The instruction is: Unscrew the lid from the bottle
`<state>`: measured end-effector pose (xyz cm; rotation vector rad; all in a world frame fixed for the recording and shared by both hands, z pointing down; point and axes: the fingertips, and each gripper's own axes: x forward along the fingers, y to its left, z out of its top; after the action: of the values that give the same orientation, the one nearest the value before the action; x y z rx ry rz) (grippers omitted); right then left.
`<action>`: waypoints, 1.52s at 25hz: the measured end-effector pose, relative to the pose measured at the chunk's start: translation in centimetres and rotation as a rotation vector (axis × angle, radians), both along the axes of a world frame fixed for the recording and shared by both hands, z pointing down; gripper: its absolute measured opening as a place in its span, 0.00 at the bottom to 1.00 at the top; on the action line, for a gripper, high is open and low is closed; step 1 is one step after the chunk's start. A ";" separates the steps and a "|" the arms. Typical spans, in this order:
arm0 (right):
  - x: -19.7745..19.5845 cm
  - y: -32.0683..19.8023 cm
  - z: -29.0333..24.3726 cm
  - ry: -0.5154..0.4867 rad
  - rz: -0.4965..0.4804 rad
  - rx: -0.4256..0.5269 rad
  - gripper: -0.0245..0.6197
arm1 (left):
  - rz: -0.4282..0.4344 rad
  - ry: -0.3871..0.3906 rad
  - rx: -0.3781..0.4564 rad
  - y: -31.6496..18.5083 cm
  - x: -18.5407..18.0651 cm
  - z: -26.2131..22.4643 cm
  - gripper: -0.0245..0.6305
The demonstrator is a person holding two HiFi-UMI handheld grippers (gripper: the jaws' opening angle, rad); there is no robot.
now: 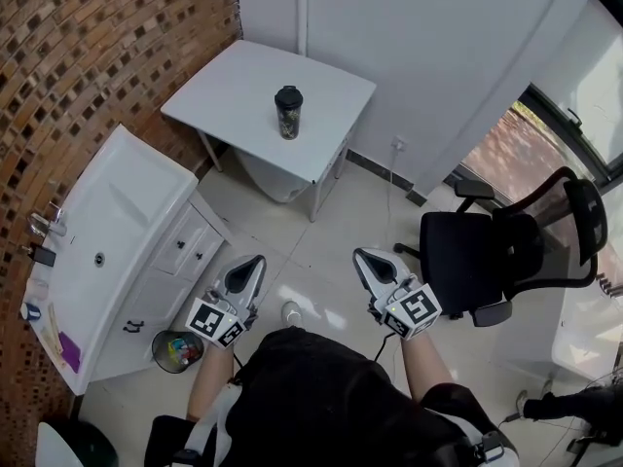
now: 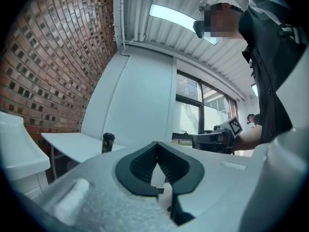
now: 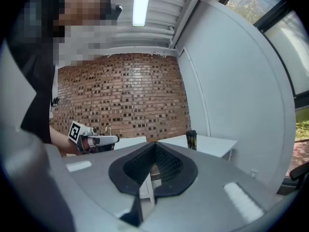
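A dark patterned bottle [image 1: 288, 115] with a black lid [image 1: 288, 95] stands upright on a small white table [image 1: 234, 81], far ahead of me. The bottle [image 2: 107, 143] looks small in the left gripper view, and the bottle [image 3: 191, 139] is small in the right gripper view too. My left gripper [image 1: 251, 263] is held low near my body, jaws shut and empty. My right gripper [image 1: 362, 258] is level with it to the right, also shut with nothing held. Both are well short of the table.
A white sink cabinet [image 1: 107, 251] stands along the brick wall at left. A black office chair [image 1: 506, 251] is at right. A small bin [image 1: 177, 350] sits on the floor by the cabinet. Open tiled floor [image 1: 341, 212] lies between me and the table.
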<state>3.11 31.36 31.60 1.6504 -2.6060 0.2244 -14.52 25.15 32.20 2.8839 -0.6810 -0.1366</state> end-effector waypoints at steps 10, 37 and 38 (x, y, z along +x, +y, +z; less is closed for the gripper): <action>-1.8 -10.8 1.4 -0.012 -0.069 -0.027 0.05 | 0.013 -0.012 -0.012 -8.9 -0.4 0.9 0.04; 3.9 -31.5 1.3 -0.025 -0.308 -0.001 0.05 | -0.124 -0.027 -0.056 -26.8 7.4 2.1 0.04; 4.5 -32.5 1.0 -0.026 -0.314 0.006 0.05 | -0.131 -0.030 -0.050 -27.8 7.8 1.9 0.04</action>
<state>7.60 -1.15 32.59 1.2207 -2.8363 0.2233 -6.75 -2.64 34.05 2.7989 -0.8670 -0.0925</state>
